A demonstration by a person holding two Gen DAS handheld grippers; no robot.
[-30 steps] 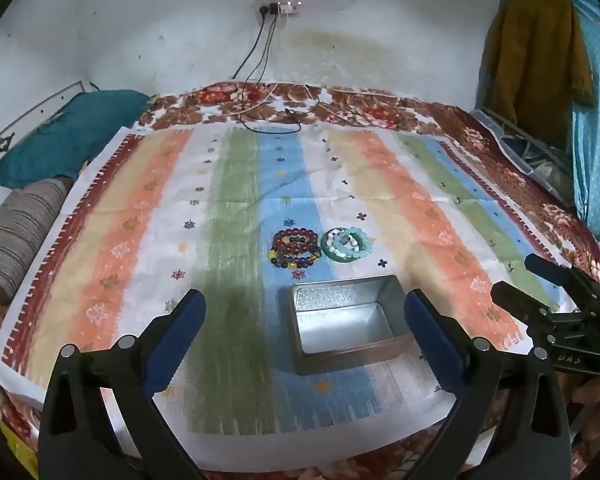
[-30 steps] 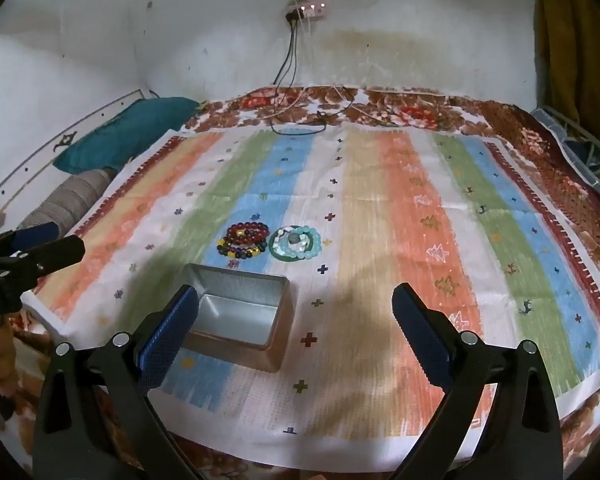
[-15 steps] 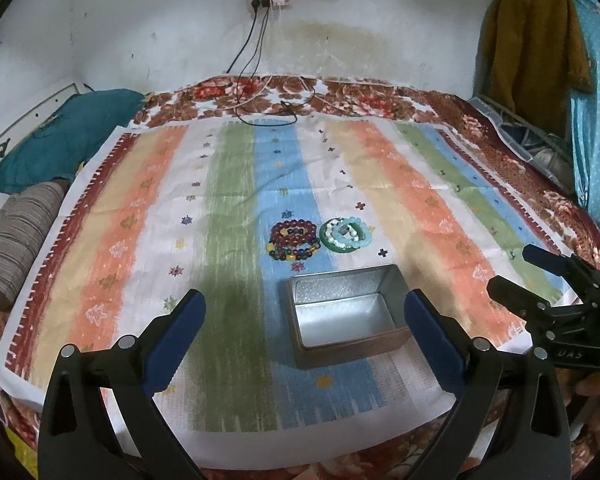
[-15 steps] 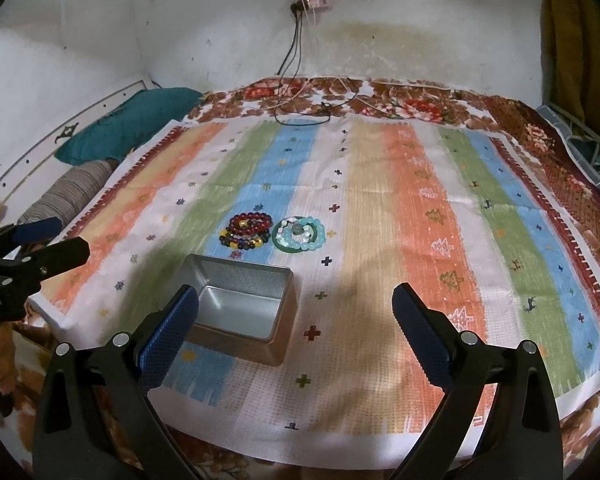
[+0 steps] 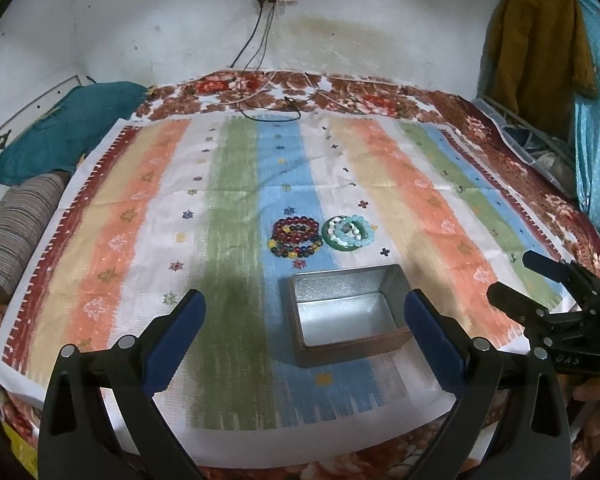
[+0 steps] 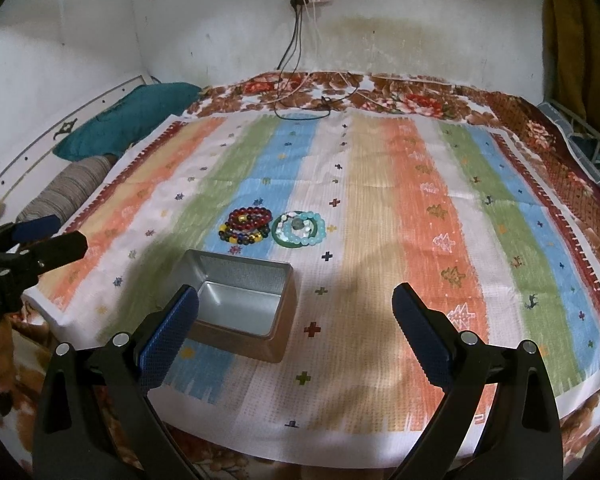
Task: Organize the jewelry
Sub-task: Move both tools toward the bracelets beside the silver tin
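Note:
An open, empty metal tin point(image 5: 346, 314) point(image 6: 240, 304) sits on the striped cloth near its front edge. Just beyond it lie a pile of dark red and multicoloured bead bracelets point(image 5: 296, 236) point(image 6: 246, 226) and, to their right, a pile of green, aqua and white bead bracelets point(image 5: 350, 232) point(image 6: 299, 229). My left gripper point(image 5: 304, 328) is open and empty, held above the front edge with the tin between its fingers in view. My right gripper point(image 6: 296, 328) is open and empty, to the right of the tin. Each gripper shows at the edge of the other's view point(image 5: 540, 292) point(image 6: 40, 240).
The striped cloth point(image 5: 420, 200) point(image 6: 440, 200) covers a floral bedspread point(image 6: 412, 100). A teal pillow point(image 5: 60, 132) and a striped bolster point(image 5: 16, 232) lie at the left. Cables point(image 5: 268, 100) hang from a wall socket onto the bed's far edge. Clothes point(image 5: 540, 40) hang at the right.
Both grippers have risen and tilted slightly, so the tin and bracelets sit a little higher and farther in view. Both stay open; nothing on the cloth has moved.

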